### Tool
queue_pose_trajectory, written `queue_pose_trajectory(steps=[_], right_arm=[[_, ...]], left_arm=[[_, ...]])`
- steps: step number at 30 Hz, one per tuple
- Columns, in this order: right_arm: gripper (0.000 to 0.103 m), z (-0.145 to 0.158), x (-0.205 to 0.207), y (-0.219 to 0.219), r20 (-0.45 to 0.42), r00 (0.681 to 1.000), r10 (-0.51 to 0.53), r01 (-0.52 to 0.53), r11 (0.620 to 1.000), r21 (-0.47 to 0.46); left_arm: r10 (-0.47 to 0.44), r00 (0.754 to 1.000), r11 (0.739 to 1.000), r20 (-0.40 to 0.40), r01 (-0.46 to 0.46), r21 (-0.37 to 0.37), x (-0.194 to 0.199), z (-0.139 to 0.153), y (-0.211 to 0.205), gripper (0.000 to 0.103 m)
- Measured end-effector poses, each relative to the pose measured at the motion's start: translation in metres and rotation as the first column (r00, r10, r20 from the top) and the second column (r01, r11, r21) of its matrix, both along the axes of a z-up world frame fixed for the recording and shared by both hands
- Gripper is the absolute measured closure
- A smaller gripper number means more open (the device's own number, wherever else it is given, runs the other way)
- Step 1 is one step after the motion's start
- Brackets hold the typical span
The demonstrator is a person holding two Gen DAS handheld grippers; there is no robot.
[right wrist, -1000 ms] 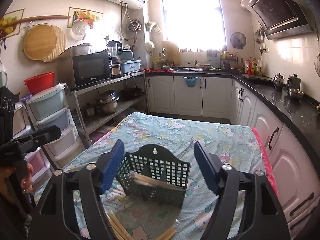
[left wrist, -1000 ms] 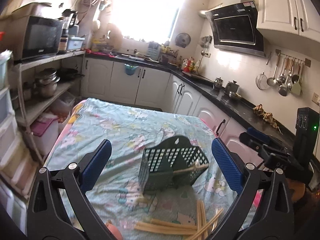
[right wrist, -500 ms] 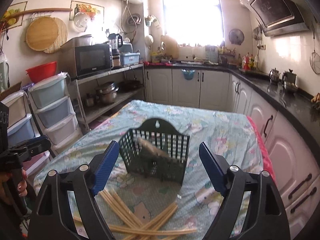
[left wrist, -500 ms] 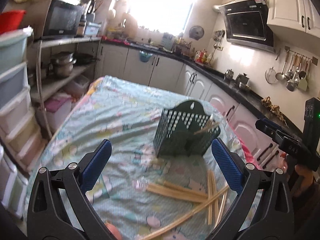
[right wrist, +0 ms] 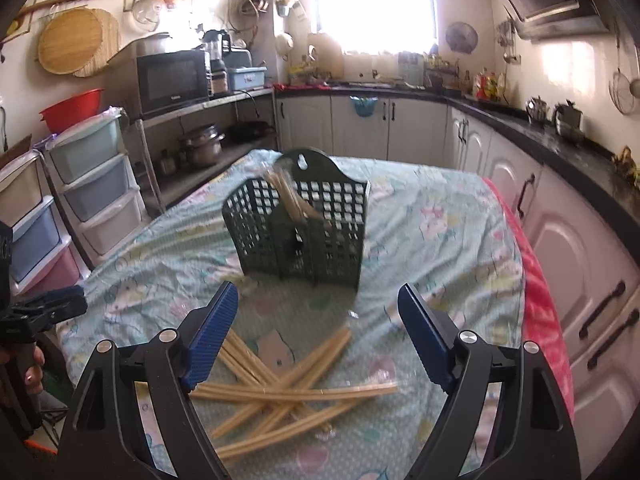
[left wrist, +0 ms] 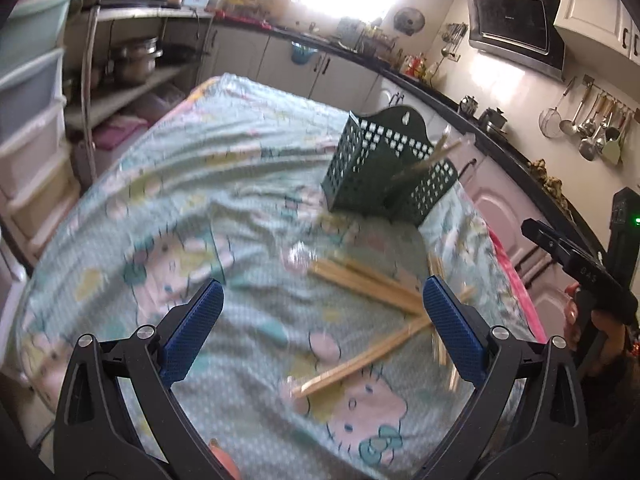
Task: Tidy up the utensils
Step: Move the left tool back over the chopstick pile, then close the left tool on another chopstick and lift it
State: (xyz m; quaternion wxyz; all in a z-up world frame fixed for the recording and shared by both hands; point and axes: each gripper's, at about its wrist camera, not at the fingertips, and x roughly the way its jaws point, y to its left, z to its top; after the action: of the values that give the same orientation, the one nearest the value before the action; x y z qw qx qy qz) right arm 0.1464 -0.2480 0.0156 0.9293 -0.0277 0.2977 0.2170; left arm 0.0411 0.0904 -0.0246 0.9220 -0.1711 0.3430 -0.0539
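1. The utensil basket is dark green perforated plastic, matt.
2. The chopsticks look like pale bare wood or bamboo; blur hides the grain.
3. The tablecloth is wrinkled printed cloth.
4. The gripper pads are blue, finely textured.

Small pale characters, seemingly "045", are showing on the black right gripper body in the left wrist view. Brand marks on the range hood and microwave are staying too blurred to read.
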Motion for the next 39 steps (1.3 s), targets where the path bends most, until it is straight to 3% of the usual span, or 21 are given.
queue_pose_trajectory(steps=[6, 12, 19, 23, 29, 35, 39], right_arm=[[0.023, -0.018, -0.005, -0.009, -0.039, 0.999, -0.022, 0.021, 1.0, -0.014], [0.023, -0.04, -0.004, -0.02, -0.105, 0.994, -0.039, 0.038, 0.999, -0.014], [0.023, -0.068, 0.001, -0.034, -0.193, 0.979, -0.064, 0.066, 0.998, 0.002], [0.024, -0.082, 0.013, -0.041, -0.242, 0.967, -0.079, 0.087, 0.996, 0.022], [0.04, -0.102, 0.039, -0.054, -0.304, 0.946, -0.116, 0.129, 0.991, 0.023], [0.055, -0.118, 0.056, -0.067, -0.355, 0.927, -0.124, 0.149, 0.988, 0.044], [0.064, -0.124, 0.066, -0.073, -0.383, 0.916, -0.115, 0.158, 0.984, 0.083]], left_arm=[[-0.05, 0.998, 0.998, -0.032, 0.05, -0.024, -0.014, -0.018, -0.004, 0.012], [-0.106, 0.991, 0.991, -0.084, 0.099, -0.088, -0.018, -0.038, -0.009, 0.03], [-0.134, 0.981, 0.981, -0.138, 0.112, -0.157, -0.013, -0.058, -0.009, 0.031], [-0.138, 0.978, 0.98, -0.156, 0.112, -0.166, -0.011, -0.067, -0.01, 0.039], [-0.147, 0.973, 0.979, -0.177, 0.117, -0.166, -0.011, -0.077, -0.016, 0.044], [-0.145, 0.974, 0.985, -0.175, 0.126, -0.119, -0.01, -0.082, -0.02, 0.057], [-0.159, 0.972, 0.984, -0.171, 0.142, -0.109, -0.014, -0.079, -0.022, 0.059]])
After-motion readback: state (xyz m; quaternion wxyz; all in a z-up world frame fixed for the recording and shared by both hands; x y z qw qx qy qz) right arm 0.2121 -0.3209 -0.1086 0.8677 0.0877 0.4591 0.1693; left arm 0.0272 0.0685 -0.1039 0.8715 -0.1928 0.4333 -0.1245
